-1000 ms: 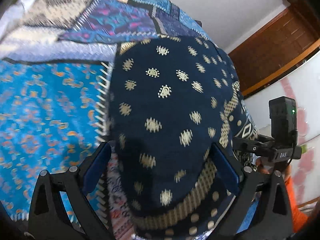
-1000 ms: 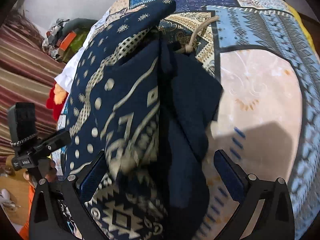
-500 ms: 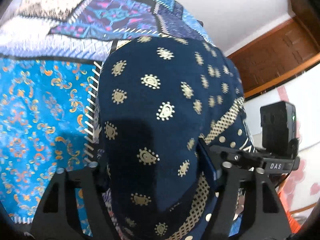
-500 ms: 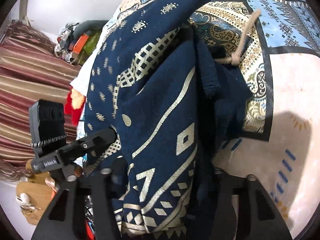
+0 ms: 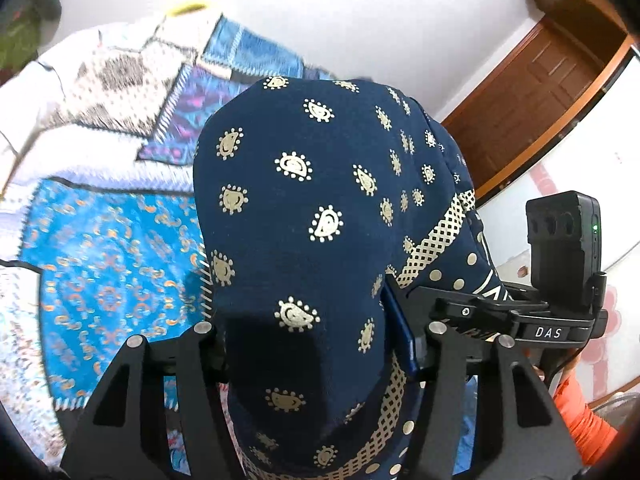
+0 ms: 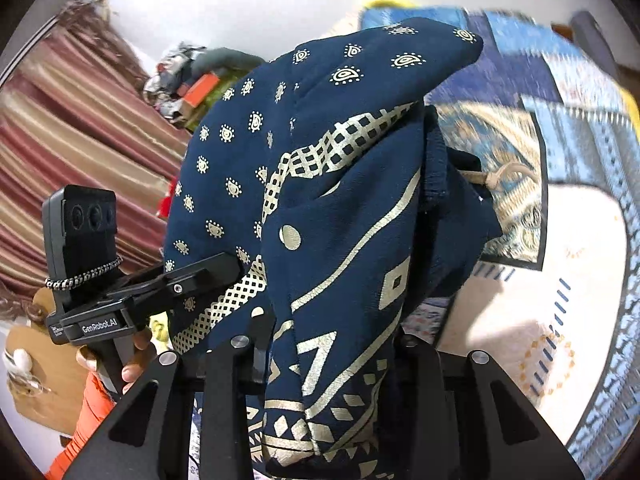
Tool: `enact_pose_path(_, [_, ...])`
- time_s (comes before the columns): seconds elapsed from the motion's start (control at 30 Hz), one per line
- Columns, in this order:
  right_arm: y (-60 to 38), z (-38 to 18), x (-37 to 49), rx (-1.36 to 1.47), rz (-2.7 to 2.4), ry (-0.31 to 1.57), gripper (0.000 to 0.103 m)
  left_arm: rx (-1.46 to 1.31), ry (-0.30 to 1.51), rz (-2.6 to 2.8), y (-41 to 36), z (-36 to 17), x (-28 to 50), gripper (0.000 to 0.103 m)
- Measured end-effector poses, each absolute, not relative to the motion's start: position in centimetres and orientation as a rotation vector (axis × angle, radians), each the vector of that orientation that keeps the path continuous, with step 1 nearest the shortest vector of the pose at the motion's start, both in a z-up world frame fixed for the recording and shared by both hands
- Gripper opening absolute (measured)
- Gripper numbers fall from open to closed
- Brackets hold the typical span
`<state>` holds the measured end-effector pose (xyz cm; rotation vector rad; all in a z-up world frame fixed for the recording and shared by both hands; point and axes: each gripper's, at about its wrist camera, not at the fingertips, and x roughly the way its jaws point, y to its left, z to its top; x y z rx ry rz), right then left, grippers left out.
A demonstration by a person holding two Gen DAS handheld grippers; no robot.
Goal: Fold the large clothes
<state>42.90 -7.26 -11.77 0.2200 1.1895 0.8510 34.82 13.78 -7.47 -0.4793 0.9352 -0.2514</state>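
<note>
A navy garment with gold paisley dots and a gold checked band [image 5: 304, 208] fills the left wrist view; it also shows in the right wrist view [image 6: 328, 208] with gold geometric lines near its hem. My left gripper [image 5: 308, 344] is shut on one part of its edge. My right gripper [image 6: 328, 344] is shut on another part, close beside the left one. The garment hangs lifted above the patchwork bedspread [image 5: 104, 240]. A beige drawstring [image 6: 500, 176] dangles from the cloth. The fingertips are hidden in the fabric.
The bed's patchwork cover [image 6: 560, 280] spreads below and to the right. A pile of clothes [image 6: 192, 80] lies by the striped curtain [image 6: 68, 168]. A wooden door [image 5: 532, 100] stands at the right. The person's orange sleeve [image 6: 84, 412] is near.
Both grippers closed on the garment from open and lifted it off the bed. The views tilted upward, showing more wall.
</note>
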Motion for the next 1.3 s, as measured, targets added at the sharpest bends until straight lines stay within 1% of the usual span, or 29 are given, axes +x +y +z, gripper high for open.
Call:
enact_pose_path(0.1, [-6.1,-9.1,41.5,0.214,0.87,1.155,0.032,-0.475,0.902,-0.24,15.0,-5.5,32.9,0.059])
enact_pose_path(0.2, [-4.7,-7.4,39.9,0.179,0.888,1.132,0.032,-0.468,0.885,-0.216,16.2,-4.7,31.1,0.059])
enact_pose_path(0.33, [-3.2,-7.6,38.4,0.172,0.909,1.158,0.032,-0.499,0.892,-0.187,18.6,-5.4,28.4,0.059])
enact_pose_path(0.5, [0.2,-9.9,36.2,0.149,0.896,1.204,0.032,-0.548,0.935,-0.146,21.4,-9.3,26.7,0.059])
enact_pose_path(0.67, [3.5,-16.1,34.9,0.14,0.868,1.323,0.032,-0.6,1.026,-0.087,23.6,-16.0,26.2,0.059])
enact_pose_path(0.8, [5.9,-20.2,34.6,0.063,0.851,1.358,0.032,-0.681,1.099,-0.064,25.2,-21.1,26.2,0.059])
enact_pose_path(0.87, [6.6,-22.4,35.1,0.054,0.845,1.406,0.032,-0.715,1.137,-0.059,25.8,-23.2,26.2,0.059])
enact_pose_path(0.93, [6.8,-24.4,36.0,0.071,0.833,1.478,0.035,-0.713,1.121,-0.081,26.1,-23.9,26.0,0.06])
enact_pose_path(1.03, [5.9,-25.4,36.7,0.127,0.866,1.537,0.04,-0.684,1.107,-0.093,26.1,-23.8,25.9,0.064])
enact_pose_path(1.07, [5.6,-25.2,36.9,0.101,0.877,1.537,0.045,-0.673,1.11,-0.092,26.2,-23.8,25.7,0.065])
enact_pose_path(1.1, [5.3,-24.9,37.0,0.07,0.878,1.524,0.054,-0.664,1.112,-0.086,26.0,-23.6,25.5,0.066])
enact_pose_path(1.13, [5.0,-24.4,36.9,0.022,0.869,1.498,0.06,-0.656,1.114,-0.077,25.6,-23.3,25.3,0.066])
enact_pose_path(1.17, [4.3,-24.1,37.0,-0.027,0.859,1.466,0.07,-0.637,1.112,-0.063,25.6,-22.8,25.0,0.067])
enact_pose_path(1.2, [4.0,-23.4,36.7,-0.081,0.846,1.423,0.074,-0.612,1.107,-0.048,25.4,-22.2,24.6,0.067])
enact_pose_path(1.23, [3.4,-22.6,36.2,-0.116,0.841,1.385,0.074,-0.574,1.097,-0.03,25.2,-21.5,24.2,0.067])
enact_pose_path(1.3, [1.8,-21.5,35.7,-0.149,0.82,1.346,0.074,-0.416,1.074,0.017,24.7,-20.1,23.4,0.068])
